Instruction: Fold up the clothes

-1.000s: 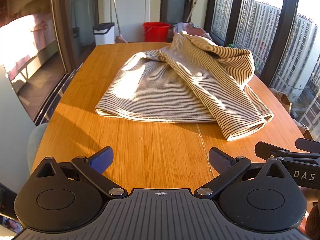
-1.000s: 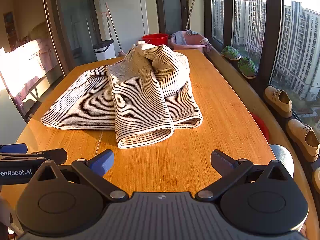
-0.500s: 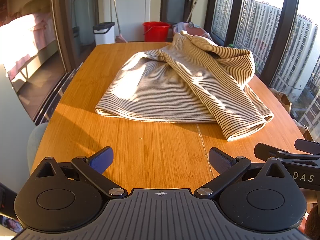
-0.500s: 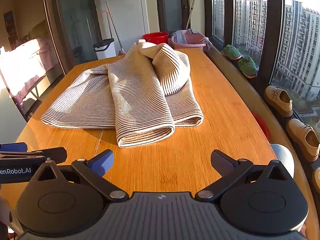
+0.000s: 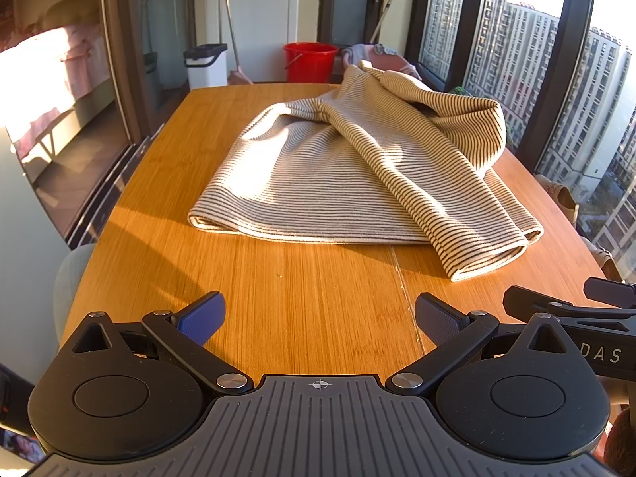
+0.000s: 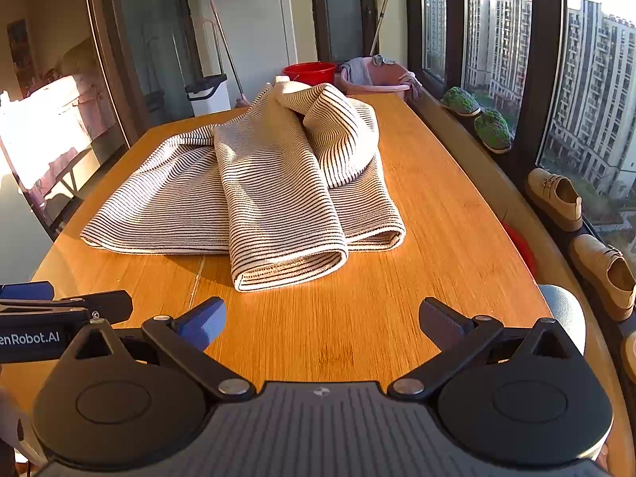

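Here the garment [image 5: 349,183] lay mid-tabletop [image 5: 302,302], well ahead of both claws: a ribbed knit, cream with fine dark stripes, bunched rather than flat. One broad panel lay spread; a long doubled strip ran across it toward the near edge, ending in a rounded, hemmed fold [image 6: 290,270]. At the far end the cloth humped into a soft arch [image 6: 334,119]. The tabletop was warm bamboo-grain wood, smooth, with a thin seam running lengthwise [image 5: 401,278], its corners rounded.

Left claw [image 5: 318,318] hung over the near edge, jaws spread wide, blue ridged pads [image 5: 200,316] gripping nothing. Right claw [image 6: 322,320] the same: spread, nothing held, level beside the other.

Beyond the far end: a red plastic bucket [image 5: 310,61], contents not visible; a pink basin [image 6: 373,79] with crumpled cloths draped in it; a white bin with a dark lid [image 5: 206,65]. On the sill, tan shoes [image 6: 556,196] and green slippers [image 6: 461,101].
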The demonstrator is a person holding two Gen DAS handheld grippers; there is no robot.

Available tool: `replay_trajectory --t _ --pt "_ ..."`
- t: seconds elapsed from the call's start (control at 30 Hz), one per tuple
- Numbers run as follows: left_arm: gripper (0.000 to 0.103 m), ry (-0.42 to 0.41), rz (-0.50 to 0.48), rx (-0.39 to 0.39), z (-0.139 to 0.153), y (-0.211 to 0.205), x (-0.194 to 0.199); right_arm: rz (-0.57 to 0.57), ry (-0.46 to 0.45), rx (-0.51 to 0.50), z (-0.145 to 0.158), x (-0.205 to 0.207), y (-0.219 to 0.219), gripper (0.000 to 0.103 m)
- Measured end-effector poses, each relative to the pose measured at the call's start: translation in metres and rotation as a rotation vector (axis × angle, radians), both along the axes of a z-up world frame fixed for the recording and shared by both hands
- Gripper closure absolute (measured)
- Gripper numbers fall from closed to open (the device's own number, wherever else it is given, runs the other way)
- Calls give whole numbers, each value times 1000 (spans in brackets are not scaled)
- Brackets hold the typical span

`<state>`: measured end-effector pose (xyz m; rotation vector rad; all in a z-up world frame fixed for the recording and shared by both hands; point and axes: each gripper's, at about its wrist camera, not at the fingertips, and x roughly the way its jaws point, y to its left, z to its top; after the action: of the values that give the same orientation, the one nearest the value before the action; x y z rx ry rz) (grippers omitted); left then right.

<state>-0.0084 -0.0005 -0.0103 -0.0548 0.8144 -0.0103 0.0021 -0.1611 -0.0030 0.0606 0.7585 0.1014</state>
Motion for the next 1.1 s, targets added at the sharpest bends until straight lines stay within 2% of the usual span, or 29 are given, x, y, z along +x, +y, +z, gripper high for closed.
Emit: replay_trajectory --t 0.33,0.5,0.6,0.73,0.87,1.0,1.1 --pt "0 9 -4 -2 -2 0 4 -1 10 1 -1 3 0 0" --pt "0 12 -36 2 -5 0 18 3 -3 6 -2 7 -2 0" --pt "0 4 -88 -6 -7 2 34 6 -31 16 -1 16 -6 0" --pt "0 -53 -171 -39 -5 10 59 22 -68 128 -1 38 -17 0" --pt "0 -101 -269 -47 -9 16 84 50 -61 193 -3 72 -22 0" --pt "0 -88 -352 -37 -21 14 108 68 -64 293 -5 114 -29 0" --pt "0 -40 -380 -50 -29 16 127 68 -56 397 -12 142 -36 0"
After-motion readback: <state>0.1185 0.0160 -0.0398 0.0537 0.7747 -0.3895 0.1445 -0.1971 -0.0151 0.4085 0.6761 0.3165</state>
